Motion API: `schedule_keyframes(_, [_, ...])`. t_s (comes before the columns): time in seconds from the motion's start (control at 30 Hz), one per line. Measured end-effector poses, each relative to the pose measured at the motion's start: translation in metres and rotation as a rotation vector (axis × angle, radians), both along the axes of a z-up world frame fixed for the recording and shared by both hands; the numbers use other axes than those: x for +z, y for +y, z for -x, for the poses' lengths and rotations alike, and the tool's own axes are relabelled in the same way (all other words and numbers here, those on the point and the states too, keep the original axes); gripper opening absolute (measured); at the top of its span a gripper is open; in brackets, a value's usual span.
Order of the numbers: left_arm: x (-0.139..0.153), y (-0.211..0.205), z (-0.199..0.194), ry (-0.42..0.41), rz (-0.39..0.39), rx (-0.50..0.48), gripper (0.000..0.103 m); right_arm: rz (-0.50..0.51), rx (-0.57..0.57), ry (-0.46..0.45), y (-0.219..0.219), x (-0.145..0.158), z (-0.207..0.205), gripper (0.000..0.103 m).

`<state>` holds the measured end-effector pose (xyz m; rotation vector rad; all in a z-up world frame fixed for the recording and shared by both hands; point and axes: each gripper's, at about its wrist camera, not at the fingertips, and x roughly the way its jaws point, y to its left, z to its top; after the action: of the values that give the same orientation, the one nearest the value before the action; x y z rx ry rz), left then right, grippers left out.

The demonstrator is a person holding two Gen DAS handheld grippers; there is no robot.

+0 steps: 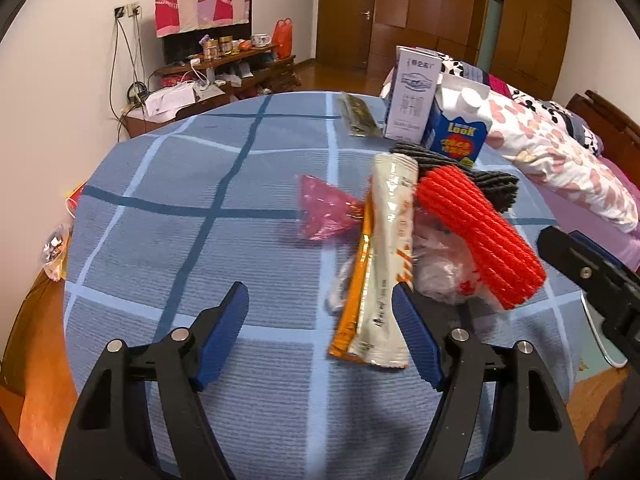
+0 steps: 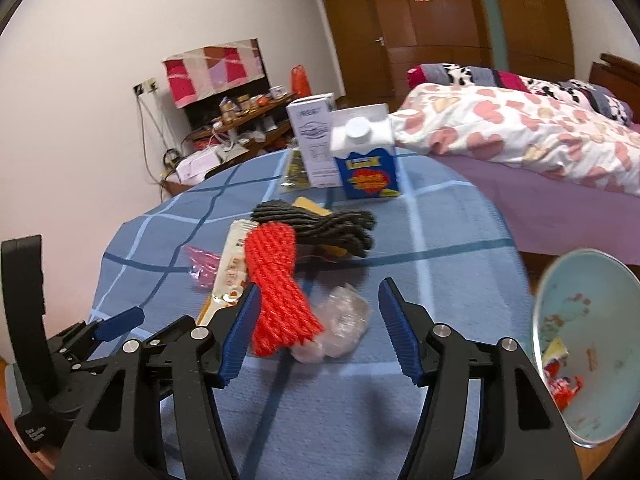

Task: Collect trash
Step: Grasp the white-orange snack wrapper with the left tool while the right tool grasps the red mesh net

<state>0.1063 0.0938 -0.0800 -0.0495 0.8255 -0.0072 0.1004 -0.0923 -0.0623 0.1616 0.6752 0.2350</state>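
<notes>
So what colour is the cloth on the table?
Blue tablecloth with light and dark stripes in a grid; left wrist view.

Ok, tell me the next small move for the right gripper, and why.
Probably ease the right gripper forward and down over the crumpled clear plastic. Its jaws stand open with nothing pressed between them, the plastic lies just ahead, and the bin waits at the right.

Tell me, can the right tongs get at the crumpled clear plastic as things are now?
Probably yes: the right tongs stand open with the clear plastic lying between them; only the red rope bundle crowds its left side.
</notes>
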Motion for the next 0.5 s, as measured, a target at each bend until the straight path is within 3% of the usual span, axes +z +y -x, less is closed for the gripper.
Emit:
schedule_keyframes(0.13, [-0.001, 0.001, -0.002, 0.002, -0.004, -0.011, 0.072, -0.005, 0.031, 0.044, 0.008, -0.010, -0.013, 0.054])
schedule_keyframes(0.27, [-0.005, -0.004, -0.005, 0.013, 0.003, -0.030, 0.072, -0.006, 0.073, 0.077, 0.012, -0.019, -0.019, 0.032])
schedule_keyframes(0.5, [-0.004, -0.020, -0.011, 0.010, 0.014, -0.069, 0.070, -0.020, 0.096, 0.072, 0.011, -0.018, -0.014, 0.020])
